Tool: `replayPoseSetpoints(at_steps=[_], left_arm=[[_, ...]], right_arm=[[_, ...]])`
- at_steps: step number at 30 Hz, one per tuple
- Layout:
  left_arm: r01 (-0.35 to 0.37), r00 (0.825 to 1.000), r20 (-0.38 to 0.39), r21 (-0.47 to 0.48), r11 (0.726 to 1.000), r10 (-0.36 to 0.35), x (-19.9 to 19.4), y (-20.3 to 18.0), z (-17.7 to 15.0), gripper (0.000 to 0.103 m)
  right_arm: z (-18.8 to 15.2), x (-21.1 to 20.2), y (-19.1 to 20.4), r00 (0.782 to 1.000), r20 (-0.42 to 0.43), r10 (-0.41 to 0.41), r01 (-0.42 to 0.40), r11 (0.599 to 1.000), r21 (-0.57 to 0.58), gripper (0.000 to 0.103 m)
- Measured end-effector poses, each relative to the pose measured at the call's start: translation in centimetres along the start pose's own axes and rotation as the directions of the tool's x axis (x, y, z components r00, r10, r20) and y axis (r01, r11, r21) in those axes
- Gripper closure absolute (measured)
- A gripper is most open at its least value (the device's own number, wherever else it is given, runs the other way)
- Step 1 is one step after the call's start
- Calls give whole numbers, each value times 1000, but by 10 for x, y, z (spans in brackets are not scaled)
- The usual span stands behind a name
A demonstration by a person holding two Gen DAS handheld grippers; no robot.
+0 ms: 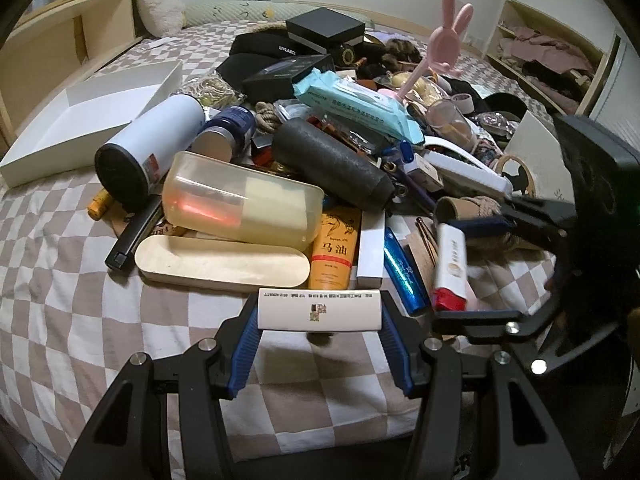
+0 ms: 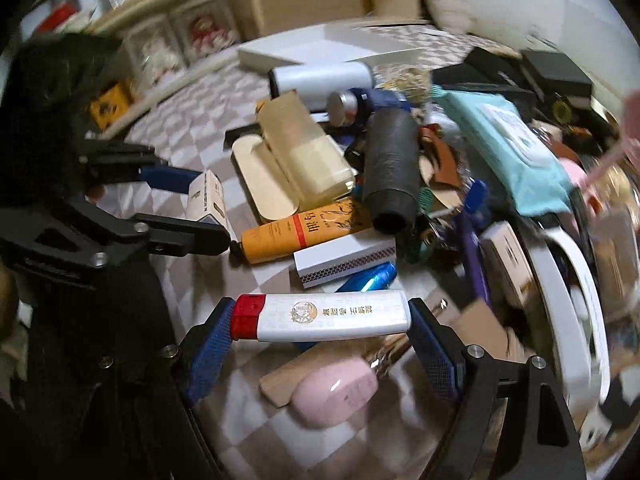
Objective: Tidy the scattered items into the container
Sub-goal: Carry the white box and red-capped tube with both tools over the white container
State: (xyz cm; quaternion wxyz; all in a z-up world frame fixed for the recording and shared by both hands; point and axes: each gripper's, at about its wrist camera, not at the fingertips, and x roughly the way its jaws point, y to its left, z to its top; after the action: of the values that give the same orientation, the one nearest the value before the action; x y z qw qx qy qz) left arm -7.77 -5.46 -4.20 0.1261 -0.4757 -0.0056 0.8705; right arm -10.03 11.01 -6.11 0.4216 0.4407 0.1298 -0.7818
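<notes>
My left gripper point(image 1: 320, 312) is shut on a small white printed box point(image 1: 319, 310), held above the checkered bed. It also shows in the right wrist view point(image 2: 208, 200). My right gripper point(image 2: 320, 316) is shut on a white tube with a red cap point(image 2: 320, 316), lifted above the bed; the same tube shows in the left wrist view point(image 1: 451, 264). The white open container point(image 1: 92, 116) lies at the far left of the bed, apart from both grippers. A pile of scattered items fills the middle: a translucent box point(image 1: 240, 200), a black cylinder point(image 1: 332, 164), an orange tube point(image 1: 334, 254).
A white flask point(image 1: 152, 148), a teal wipes pack point(image 1: 356, 106), a pink rabbit stand point(image 1: 444, 40) and black boxes point(image 1: 324, 32) lie in the pile. A pink object point(image 2: 336, 396) lies under my right gripper. A wooden headboard point(image 1: 60, 40) and shelves point(image 1: 548, 60) border the bed.
</notes>
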Motion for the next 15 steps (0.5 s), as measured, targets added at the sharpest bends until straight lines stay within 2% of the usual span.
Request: replayPoseSetpoints(at_steps=[8, 15], left_arm=[[8, 999, 43, -58, 998, -5, -13, 4, -2, 48], [-27, 996, 82, -55, 998, 31, -26, -9, -6, 48]], right_arm=[[-20, -23, -5, 998, 62, -7, -4, 984, 179, 18], [-35, -46, -7, 991, 128, -31, -4, 965, 263, 18]])
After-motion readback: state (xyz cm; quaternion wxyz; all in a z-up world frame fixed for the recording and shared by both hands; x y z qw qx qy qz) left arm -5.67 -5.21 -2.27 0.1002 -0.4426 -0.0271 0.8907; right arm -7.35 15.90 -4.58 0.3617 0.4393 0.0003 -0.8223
